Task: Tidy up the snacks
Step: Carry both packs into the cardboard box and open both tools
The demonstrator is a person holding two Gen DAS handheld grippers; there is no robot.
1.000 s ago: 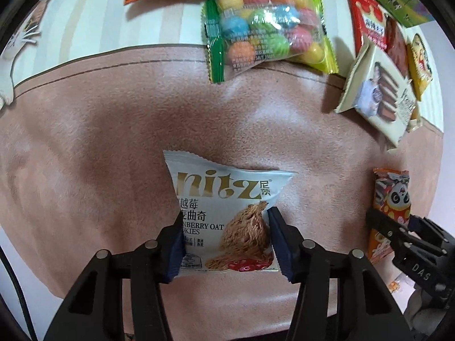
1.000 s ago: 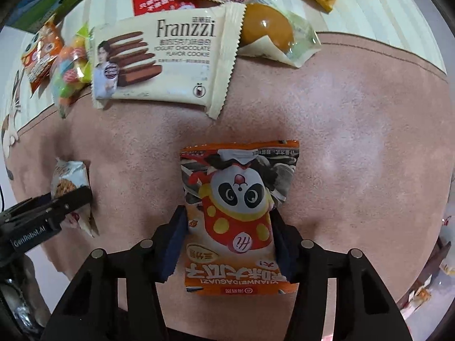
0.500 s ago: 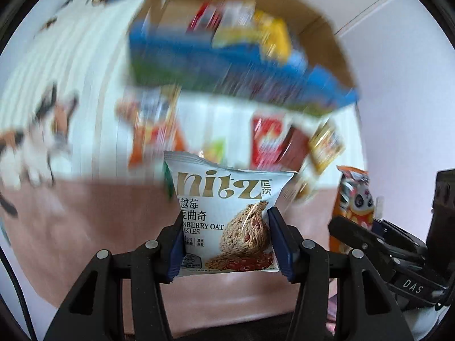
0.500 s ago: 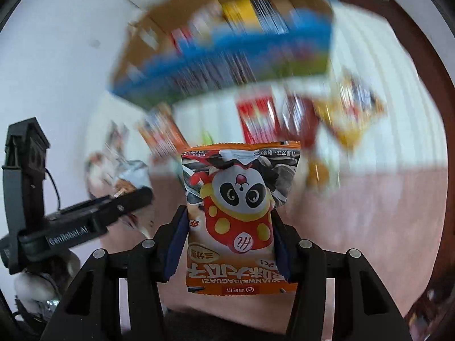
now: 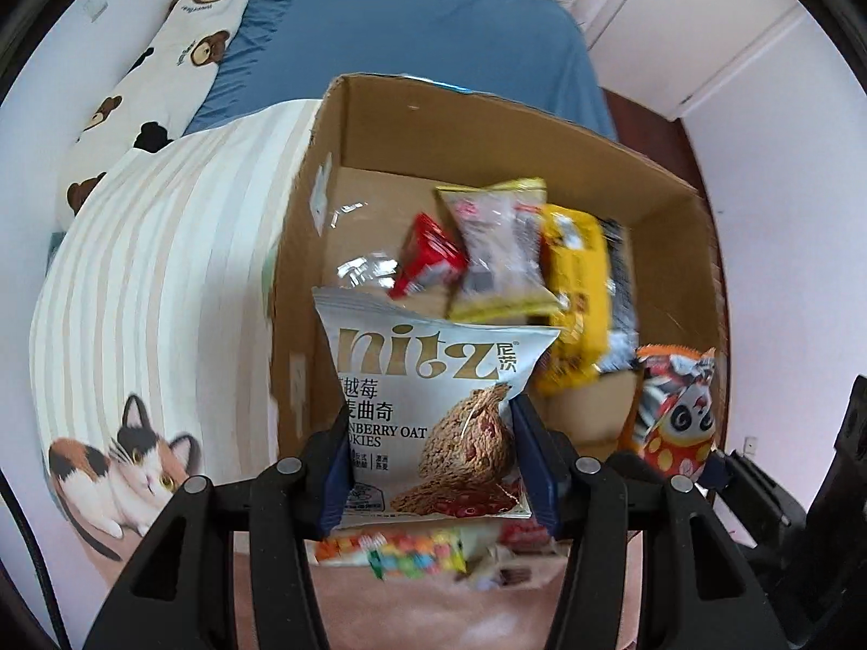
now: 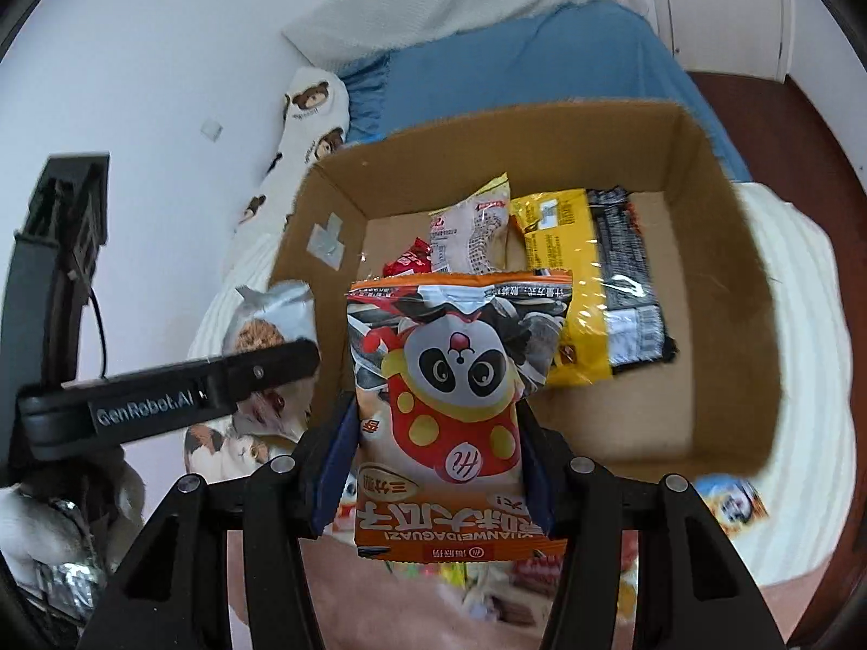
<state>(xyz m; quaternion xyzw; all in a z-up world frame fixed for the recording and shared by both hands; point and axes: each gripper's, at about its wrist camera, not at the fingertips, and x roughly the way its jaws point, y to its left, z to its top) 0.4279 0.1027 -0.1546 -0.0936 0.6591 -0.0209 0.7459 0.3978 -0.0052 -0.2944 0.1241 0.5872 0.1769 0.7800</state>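
A bed (image 5: 412, 27) with a blue sheet fills the background, a bear-print pillow (image 5: 179, 49) lying along its wall side. Nearer, a striped blanket (image 5: 162, 271) printed with a calico cat (image 5: 124, 466) covers the surface, and on it stands an open cardboard box (image 6: 758, 325), its flaps up and its floor partly bare.

Inside the box lie several snacks: a yellow-and-black packet (image 6: 590, 281) toward the right wall, a pale wrapped pastry (image 6: 471, 233) leaning beside it, and a small red packet (image 6: 406, 262) just left of that.

The left gripper (image 5: 433, 460) pinches a white cranberry oat cookie pack (image 5: 428, 406) by its lower sides, the blue pads pressed against both edges; the pack hangs upright over the box's near left corner. The right gripper (image 6: 433, 466) clamps an orange panda snack bag (image 6: 455, 395) the same way, holding it upright above the near edge of the box. In the left wrist view the panda bag shows at the right, just beside the box wall; in the right wrist view the cookie pack shows at the left, outside the box's left wall.

Below both grippers, blurred loose snacks (image 5: 412, 552), among them a bag of coloured candies, lie on a pinkish part of the blanket
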